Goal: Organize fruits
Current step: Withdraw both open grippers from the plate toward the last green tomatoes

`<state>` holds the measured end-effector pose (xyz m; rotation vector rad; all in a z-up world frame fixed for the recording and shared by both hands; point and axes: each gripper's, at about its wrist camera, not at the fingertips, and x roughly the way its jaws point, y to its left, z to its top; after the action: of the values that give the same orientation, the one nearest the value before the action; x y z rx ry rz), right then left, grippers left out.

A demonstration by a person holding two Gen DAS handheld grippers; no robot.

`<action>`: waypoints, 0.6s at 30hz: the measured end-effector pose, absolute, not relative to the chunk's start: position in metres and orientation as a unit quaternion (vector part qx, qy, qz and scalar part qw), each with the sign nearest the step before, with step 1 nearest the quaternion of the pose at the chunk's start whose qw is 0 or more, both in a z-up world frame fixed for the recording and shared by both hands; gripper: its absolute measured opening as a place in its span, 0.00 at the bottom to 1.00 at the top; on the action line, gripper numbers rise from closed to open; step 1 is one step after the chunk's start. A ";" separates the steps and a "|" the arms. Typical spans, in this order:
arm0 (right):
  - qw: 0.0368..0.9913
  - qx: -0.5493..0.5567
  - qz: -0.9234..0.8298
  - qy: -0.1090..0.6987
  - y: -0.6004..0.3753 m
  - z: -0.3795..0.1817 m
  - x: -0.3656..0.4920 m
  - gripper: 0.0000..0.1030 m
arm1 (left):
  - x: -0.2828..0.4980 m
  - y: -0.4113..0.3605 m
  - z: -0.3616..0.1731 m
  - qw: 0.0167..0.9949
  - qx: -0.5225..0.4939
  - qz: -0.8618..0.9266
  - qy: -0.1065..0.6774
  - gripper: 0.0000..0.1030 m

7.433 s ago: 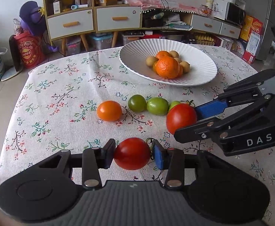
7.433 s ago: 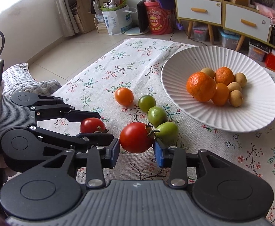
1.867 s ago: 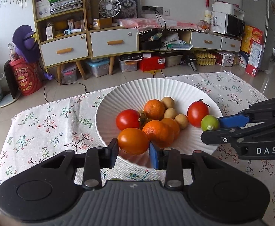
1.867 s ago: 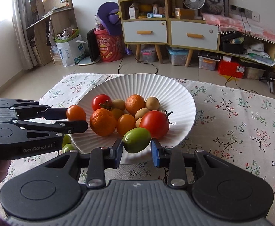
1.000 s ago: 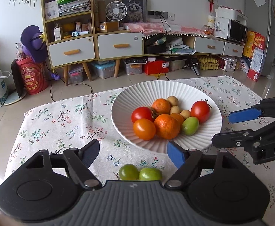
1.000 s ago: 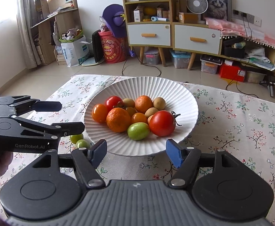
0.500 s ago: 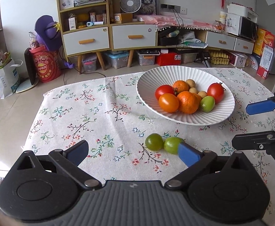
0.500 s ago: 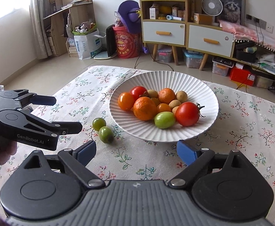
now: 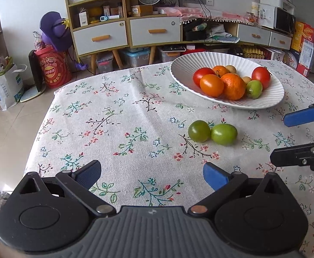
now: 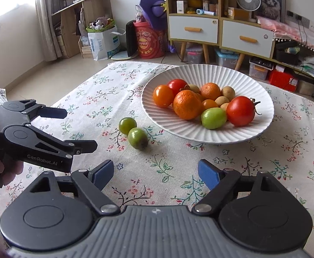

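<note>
On the tabletop (image 9: 118,111), covered with a flowered cloth, two green tomatoes lie touching one another just in front of the white ribbed plate (image 9: 264,101): a darker green tomato (image 9: 199,131) and a lighter green tomato (image 9: 224,133) beside it. The plate holds the rest of the fruit in a heap: two red tomatoes, one (image 10: 240,110) at the near right with its stem showing, an orange tomato (image 9: 211,85), a large tangerine (image 10: 187,104), a small green tomato (image 10: 213,118) at the front and several small brownish fruits behind. The left gripper (image 9: 152,174) hovers low over the cloth with its fingers spread as wide as they go and nothing between them; the two green tomatoes lie ahead of it and toward its right side, well clear of the blue pads. The right gripper (image 10: 156,173) also holds nothing; its fingers stand wide apart and are closing over bare cloth, with the green pair lying ahead and slightly left of its opening. In the right wrist view a hand (image 10: 4,169) grips the left gripper's handle at the left edge.
</note>
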<state>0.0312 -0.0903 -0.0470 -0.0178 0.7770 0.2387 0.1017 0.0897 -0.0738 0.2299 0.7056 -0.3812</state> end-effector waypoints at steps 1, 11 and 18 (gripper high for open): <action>0.918 -0.010 0.116 0.380 -0.089 -0.048 0.032 0.75 | 0.103 0.089 -0.076 0.914 0.111 -0.187 0.342 0.92; 0.911 -0.003 0.122 0.394 -0.089 -0.061 0.037 0.64 | 0.116 0.075 -0.080 0.913 0.096 -0.218 0.332 0.74; 0.914 -0.004 0.130 0.385 -0.089 -0.062 0.040 0.63 | 0.124 0.063 -0.081 0.904 0.092 -0.265 0.324 0.52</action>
<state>0.0402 -0.0894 -0.0621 -0.0083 0.7920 0.2677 0.1237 0.0629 -0.0808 0.1897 0.6690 -0.5483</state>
